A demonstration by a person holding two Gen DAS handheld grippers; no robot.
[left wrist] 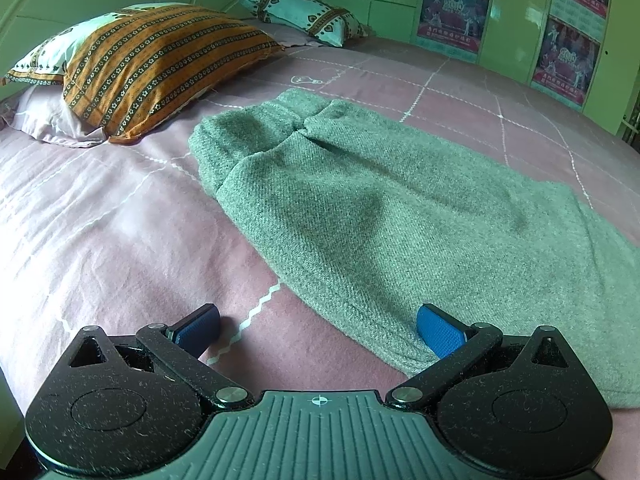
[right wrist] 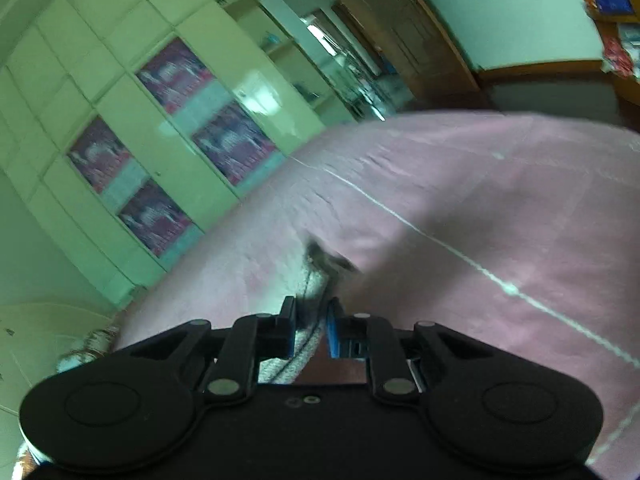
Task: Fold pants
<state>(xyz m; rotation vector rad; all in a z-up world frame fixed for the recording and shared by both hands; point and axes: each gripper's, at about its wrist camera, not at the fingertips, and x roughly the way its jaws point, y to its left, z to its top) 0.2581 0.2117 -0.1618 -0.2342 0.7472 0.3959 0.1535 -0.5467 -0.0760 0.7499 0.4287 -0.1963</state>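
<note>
Grey knit pants (left wrist: 380, 200) lie on the pink bedsheet (left wrist: 120, 240), their legs folded over toward the pillows. My left gripper (left wrist: 320, 332) is open and empty, low over the sheet at the pants' near edge; its right blue pad (left wrist: 440, 334) rests over the fabric, its left pad (left wrist: 198, 328) over bare sheet. In the blurred right wrist view, my right gripper (right wrist: 311, 330) is shut on a bunched edge of the grey pants (right wrist: 316, 276), held above the pink sheet (right wrist: 480, 200).
An orange patterned pillow (left wrist: 152, 68) and a white heart-print pillow (left wrist: 300, 12) lie at the head of the bed. A pale green wardrobe with posters (left wrist: 452, 8) (right wrist: 160, 140) stands along the far side. A wooden door and shelves (right wrist: 420, 40) lie beyond the bed.
</note>
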